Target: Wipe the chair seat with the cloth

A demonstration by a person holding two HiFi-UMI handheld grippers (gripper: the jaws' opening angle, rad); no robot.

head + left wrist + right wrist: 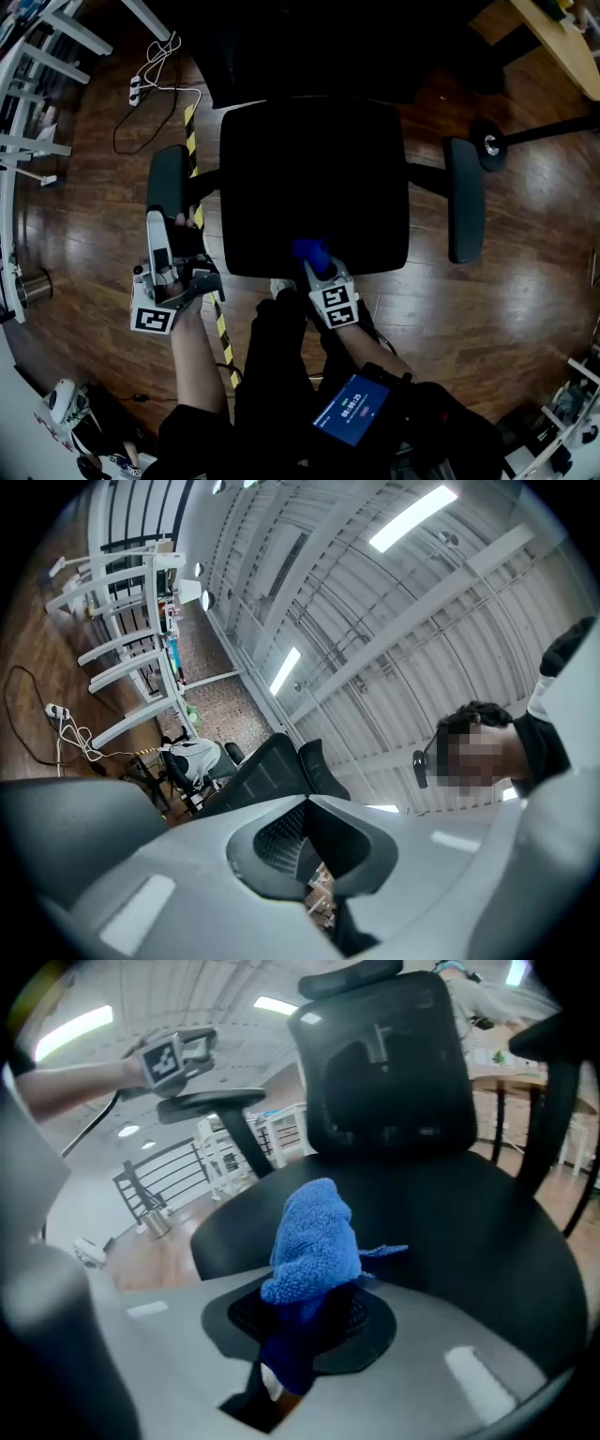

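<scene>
The black chair seat [314, 183] fills the middle of the head view, with its backrest [389, 1063] upright behind it in the right gripper view. My right gripper [319, 264] is at the seat's front edge, shut on a bunched blue cloth [309, 248]. The cloth [314, 1241] sticks up out of the right gripper [305, 1321], just above the seat [450, 1213]. My left gripper [167, 253] is off the seat, beside the left armrest [169, 183], and tilts up towards the ceiling. In its own view the left gripper [314, 803] is shut with nothing held.
The right armrest [464, 197] flanks the seat. On the wooden floor lie a strip of yellow-black tape [192, 141] and a power strip with cable [141, 89]. A white rack [28, 112] stands at the left, a caster [489, 142] at the right, a table [562, 37] at the top right.
</scene>
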